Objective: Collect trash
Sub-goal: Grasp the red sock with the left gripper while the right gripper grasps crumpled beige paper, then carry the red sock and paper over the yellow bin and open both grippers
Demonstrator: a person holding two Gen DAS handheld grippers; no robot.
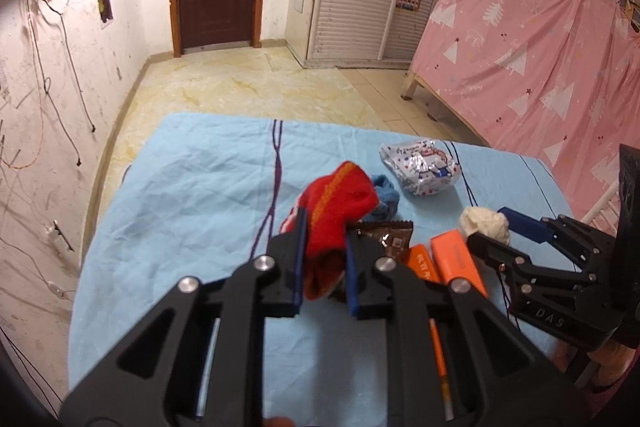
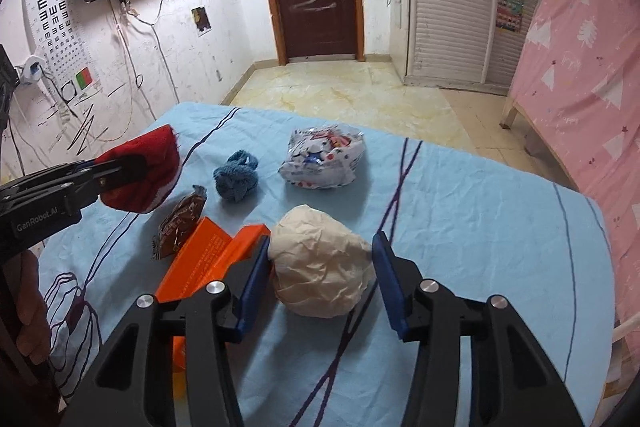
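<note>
The left claw (image 1: 324,247) is clamped on a red sock (image 1: 340,211), lifted off the blue sheet (image 1: 180,195). Just beyond and right of it lie a brown wrapper (image 1: 386,237) and an orange box (image 1: 456,259). The right claw (image 2: 320,267) stands apart around a crumpled paper ball (image 2: 320,263); its left pad touches the ball, while the right pad stands just clear. A printed plastic bag (image 2: 324,157) and a blue sock (image 2: 236,181) lie farther ahead.

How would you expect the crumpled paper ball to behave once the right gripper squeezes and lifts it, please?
The paper ball looks creased and loosely wadded, so it will probably crush inward rather than resist. It likely weighs little. Being lumpy and sitting on wrinkled sheet, it seems unlikely to roll from the right gripper.
</note>
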